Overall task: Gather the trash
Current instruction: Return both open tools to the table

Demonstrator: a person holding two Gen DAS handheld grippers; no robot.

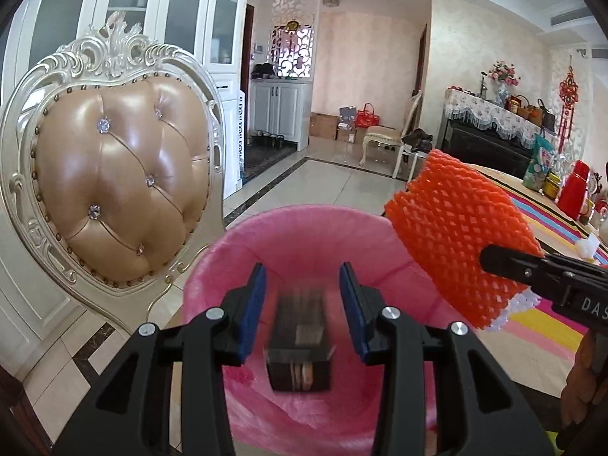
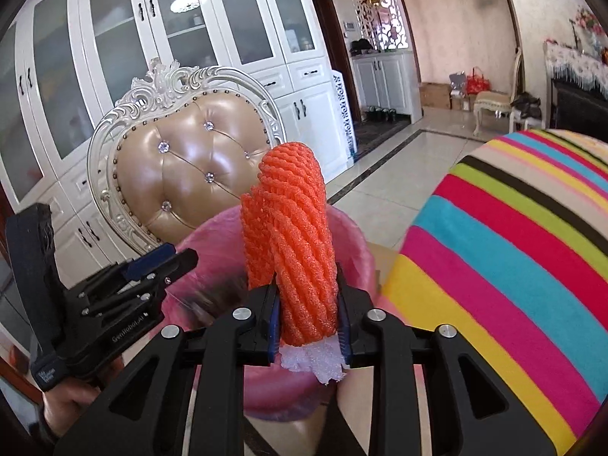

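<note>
The left gripper (image 1: 302, 304) hangs over the round bin lined with a pink plastic bag (image 1: 304, 235), its blue-padded fingers (image 1: 256, 304) spread apart with nothing pressed between them. Below and between those fingers a dark, blurred rectangular box (image 1: 300, 345) sits in mid-air or inside the bin; the blur hides which.

To the right of it, the right gripper (image 2: 307, 323) pinches the lower end of an orange foam mesh fruit sleeve (image 2: 300, 235), whose white foam inner layer (image 2: 311, 361) pokes out beneath the pads. The sleeve stands up and forward from that gripper, above the bin's near right rim.

Beyond the bin, ahead of both grippers, stands a cream carved chair with a tan tufted leather back (image 1: 117, 190). A bench covered in a bright striped cloth (image 2: 513, 266) lies to the right of the right gripper.
</note>
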